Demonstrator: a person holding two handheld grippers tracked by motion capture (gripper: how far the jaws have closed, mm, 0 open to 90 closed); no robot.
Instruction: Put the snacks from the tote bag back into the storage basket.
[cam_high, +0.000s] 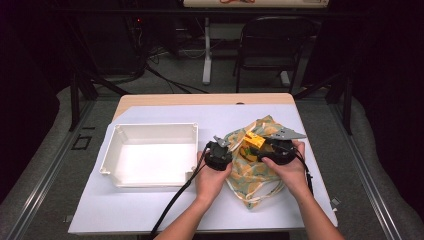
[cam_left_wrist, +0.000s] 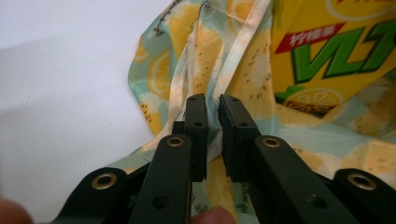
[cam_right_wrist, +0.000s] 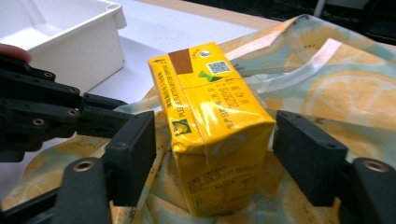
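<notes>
A lemon-print cloth bag lies on the white table cover, right of centre. A yellow drink carton rests on the bag. My left gripper is at the bag's left edge, and in the left gripper view its jaws are pinched shut on a fold of the bag, with the carton just behind. My right gripper is open, and in the right gripper view its pads straddle the carton with a small gap on each side. The left gripper shows at that view's left.
An empty white plastic tray stands left of the bag, close to my left hand; its corner shows in the right gripper view. Bare table cover lies in front of the tray. A chair stands beyond the table.
</notes>
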